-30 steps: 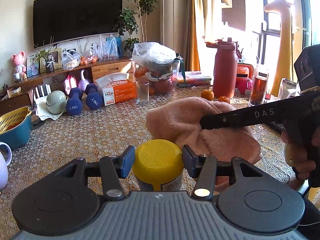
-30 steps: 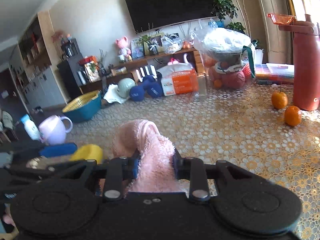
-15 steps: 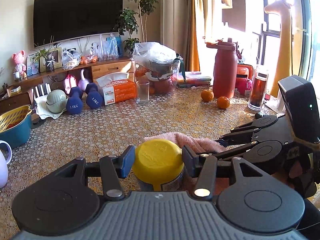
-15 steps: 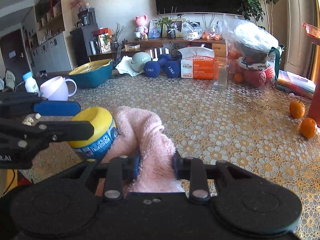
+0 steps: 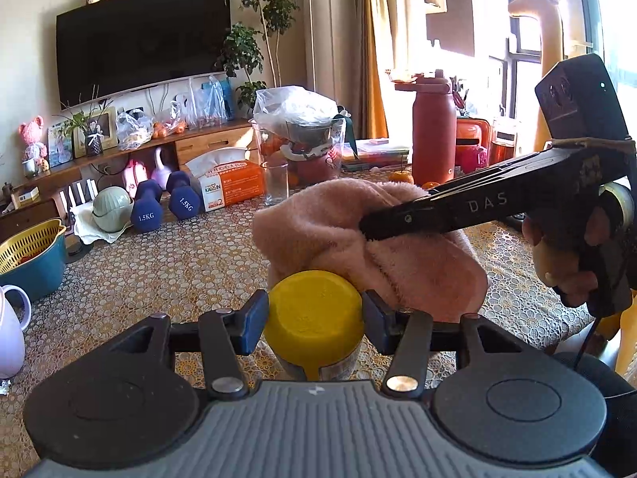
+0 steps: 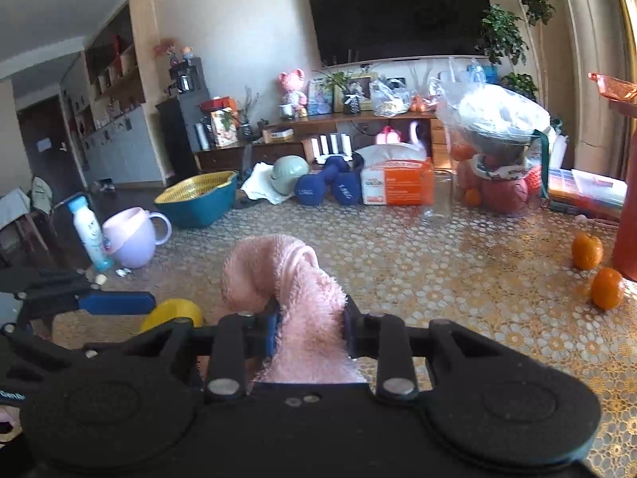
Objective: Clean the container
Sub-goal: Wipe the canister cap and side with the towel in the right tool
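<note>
Now the yellow-lidded container [image 5: 314, 318] sits low on the table [image 5: 159, 271], clamped by its lid between the left gripper [image 5: 313, 320] jaws. The pink towel [image 5: 358, 239], pinched in the right gripper [image 6: 308, 328], has swung back up from beside it, likely mid-wipe between strokes.

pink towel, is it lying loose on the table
No, the right gripper pinches the pink towel and holds it up.

Two blue dumbbells [image 5: 163, 205] beside an orange tissue box [image 5: 231, 188], a clear glass [image 5: 276, 183], a tall red bottle [image 5: 433, 145], and two oranges [image 6: 597, 271] on a patterned tablecloth [image 5: 167, 267]
</note>
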Action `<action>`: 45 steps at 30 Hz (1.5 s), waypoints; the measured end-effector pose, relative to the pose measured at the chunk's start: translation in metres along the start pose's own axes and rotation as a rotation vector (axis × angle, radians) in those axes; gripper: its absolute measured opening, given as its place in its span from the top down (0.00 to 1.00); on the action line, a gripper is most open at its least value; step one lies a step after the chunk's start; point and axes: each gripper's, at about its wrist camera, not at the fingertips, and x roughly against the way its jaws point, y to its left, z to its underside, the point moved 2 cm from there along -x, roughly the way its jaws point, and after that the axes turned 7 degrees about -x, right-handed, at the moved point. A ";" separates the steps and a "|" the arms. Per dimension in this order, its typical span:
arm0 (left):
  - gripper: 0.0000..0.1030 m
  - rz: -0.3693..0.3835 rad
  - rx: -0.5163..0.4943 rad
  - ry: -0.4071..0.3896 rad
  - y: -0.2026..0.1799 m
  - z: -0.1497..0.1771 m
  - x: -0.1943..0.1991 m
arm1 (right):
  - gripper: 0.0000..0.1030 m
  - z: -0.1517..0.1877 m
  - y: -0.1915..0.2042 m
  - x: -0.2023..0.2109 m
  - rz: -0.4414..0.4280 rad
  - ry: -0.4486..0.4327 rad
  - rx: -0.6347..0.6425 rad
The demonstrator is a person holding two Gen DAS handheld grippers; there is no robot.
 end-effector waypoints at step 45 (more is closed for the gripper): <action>0.50 0.027 0.100 0.043 0.013 0.003 -0.011 | 0.73 0.042 0.013 -0.010 0.060 0.168 0.212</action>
